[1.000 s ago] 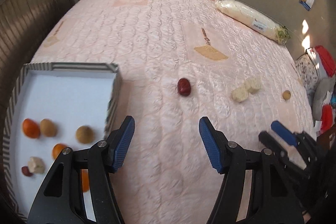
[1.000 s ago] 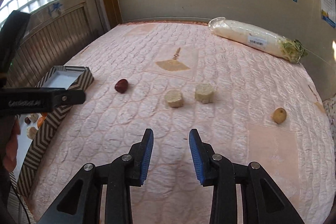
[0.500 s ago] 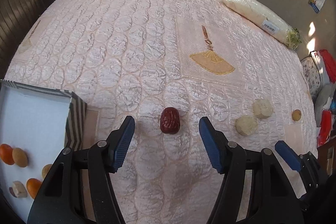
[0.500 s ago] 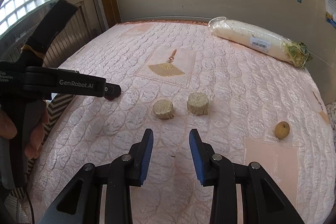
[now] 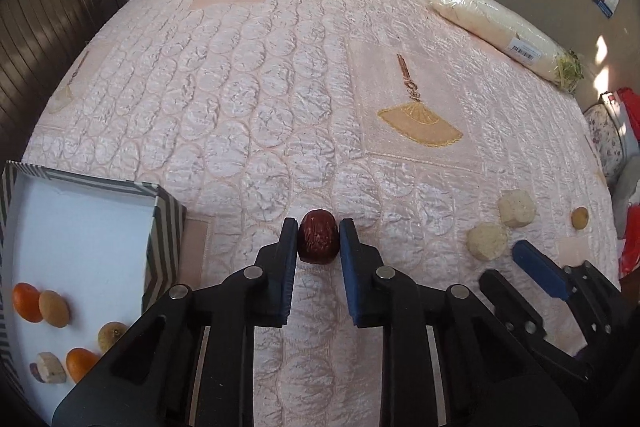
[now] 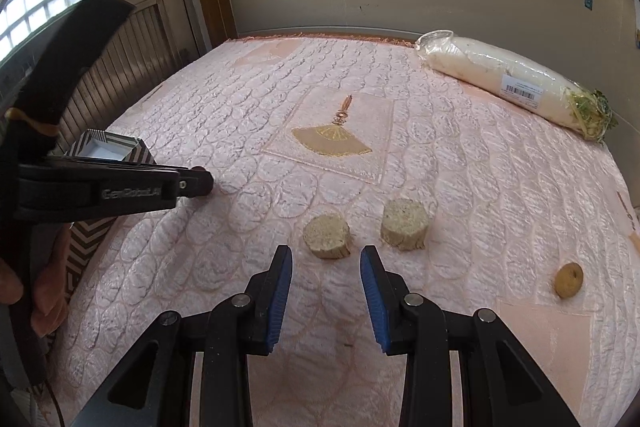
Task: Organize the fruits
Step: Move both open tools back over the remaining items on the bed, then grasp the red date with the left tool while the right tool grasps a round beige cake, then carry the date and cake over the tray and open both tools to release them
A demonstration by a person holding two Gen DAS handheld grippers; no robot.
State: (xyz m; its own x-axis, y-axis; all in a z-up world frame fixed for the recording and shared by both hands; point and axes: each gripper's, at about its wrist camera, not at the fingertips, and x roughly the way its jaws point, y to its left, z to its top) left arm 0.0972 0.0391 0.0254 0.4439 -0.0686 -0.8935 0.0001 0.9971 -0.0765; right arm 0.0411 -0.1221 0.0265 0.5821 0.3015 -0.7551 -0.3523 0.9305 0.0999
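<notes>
left gripper (image 5: pixel 319 239) is clamped on the red date (image 5: pixel 318 236), blue pads pressing both sides of it, the date still low against the pink quilted bedspread (image 5: pixel 256 99). from the right wrist view the same gripper comes in from 9 o'clock as a black bar with its tip (image 6: pixel 198 182) down on the quilt; the date is hidden behind it there. a hand (image 6: pixel 44 291) shows at the 8 o'clock edge of that view.

right gripper (image 6: pixel 326 281) has its jaws apart by a modest gap, nothing between them, over bare quilt. just past its tips, at 12 o'clock, sits a pale round chunk (image 6: pixel 326 235), and a second pale chunk (image 6: pixel 404 223) lies beside it toward 1 o'clock, the two near but apart. a small brown round fruit (image 6: pixel 568 280) sits alone at 3 o'clock, well apart from the chunks.

striped box (image 5: pixel 164 227) with white floor is at 8 o'clock of the left view, just beside the left gripper. in it: an orange fruit (image 5: pixel 26 302) touching a tan fruit (image 5: pixel 54 308), another brownish fruit (image 5: pixel 113 335), a second orange (image 5: pixel 80 364) and a pale cut piece (image 5: pixel 50 367) beside it.

wrapped white radish (image 6: pixel 516 85) with green top lies along the far edge at 2 o'clock, near the wall. a fan motif (image 5: pixel 420 121) is stitched mid quilt.
</notes>
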